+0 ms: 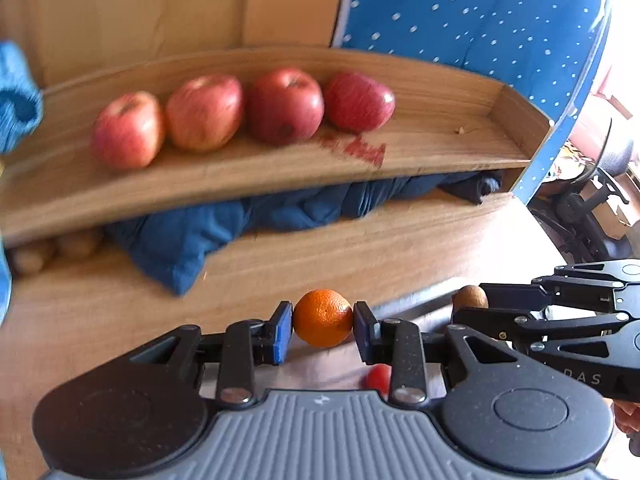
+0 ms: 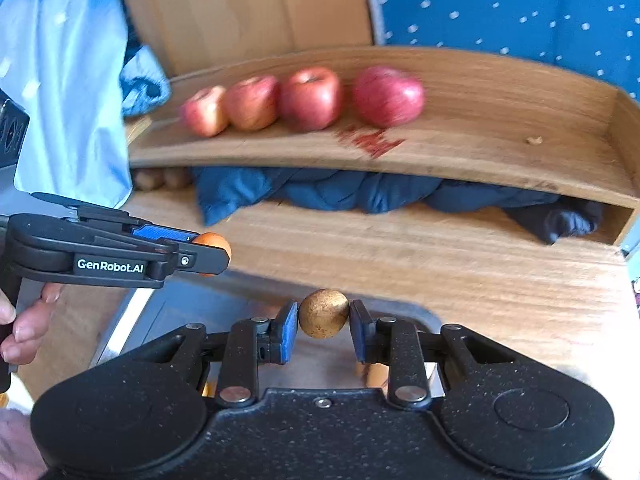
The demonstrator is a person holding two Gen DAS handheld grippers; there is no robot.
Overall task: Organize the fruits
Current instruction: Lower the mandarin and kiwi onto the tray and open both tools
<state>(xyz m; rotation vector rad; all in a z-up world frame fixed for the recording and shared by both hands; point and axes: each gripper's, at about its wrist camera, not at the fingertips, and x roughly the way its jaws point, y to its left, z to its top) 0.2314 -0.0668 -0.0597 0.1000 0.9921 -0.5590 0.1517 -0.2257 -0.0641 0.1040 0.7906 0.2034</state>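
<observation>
Carrying an orange [image 1: 323, 317] pinched in the left gripper [image 1: 323, 332] and a brown fruit [image 2: 323, 313] clamped in the right gripper [image 2: 323, 330] toward the shelf [image 1: 280, 168] of apples [image 1: 285, 106], next needing sorted spots, with only the left view showing a small red fruit [image 1: 378, 378] below.

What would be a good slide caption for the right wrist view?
Right gripper holding a brown round fruit before a shelf with four apples.

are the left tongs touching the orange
Touching. The left wrist view shows both blue pads of the left tongs pressed against the sides of the orange, with no gap on either side.
</observation>
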